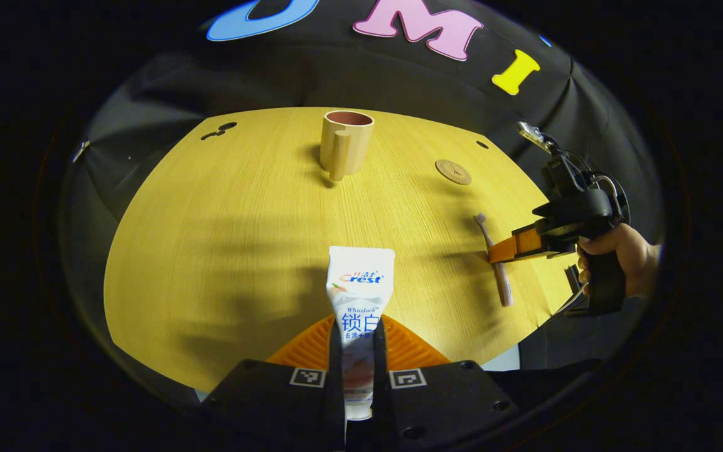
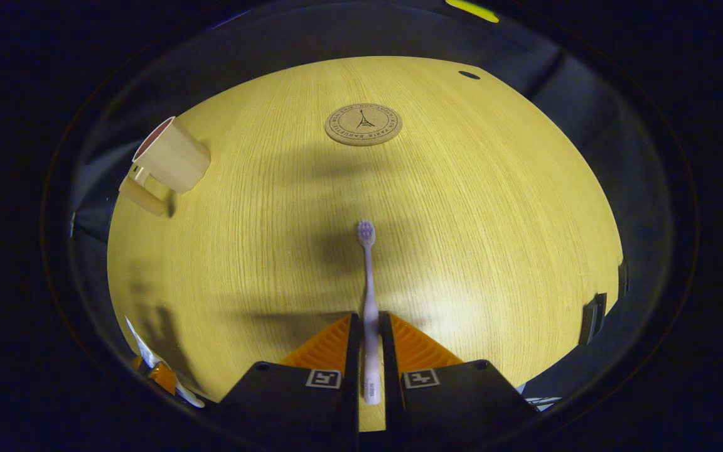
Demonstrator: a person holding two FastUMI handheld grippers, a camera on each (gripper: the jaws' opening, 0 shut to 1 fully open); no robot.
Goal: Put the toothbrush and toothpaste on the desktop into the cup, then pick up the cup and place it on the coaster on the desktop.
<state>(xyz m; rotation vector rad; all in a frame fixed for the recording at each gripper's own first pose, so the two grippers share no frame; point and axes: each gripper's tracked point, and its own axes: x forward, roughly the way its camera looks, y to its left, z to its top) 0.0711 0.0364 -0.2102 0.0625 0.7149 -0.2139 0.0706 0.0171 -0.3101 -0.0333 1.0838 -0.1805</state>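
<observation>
In the left gripper view my left gripper (image 1: 359,351) is shut on the white toothpaste tube (image 1: 359,292), which points forward over the wooden desktop (image 1: 223,226). The beige cup (image 1: 344,144) stands upright at the far side, handle toward me. A round cork coaster (image 1: 453,171) lies to its right. At the right, a hand holds my right gripper (image 1: 498,252), its fingers around the pale toothbrush (image 1: 493,258). In the right gripper view my right gripper (image 2: 369,351) is shut on the toothbrush (image 2: 368,282), bristle end forward. The coaster (image 2: 363,124) lies ahead, and the cup (image 2: 170,160) sits at the far left.
A small dark hole (image 1: 482,144) marks the desktop beyond the coaster, and dark marks (image 1: 218,130) sit at the far left corner. The desktop's near edge (image 2: 562,370) runs close by on the right. The toothpaste tube (image 2: 154,367) shows at the lower left.
</observation>
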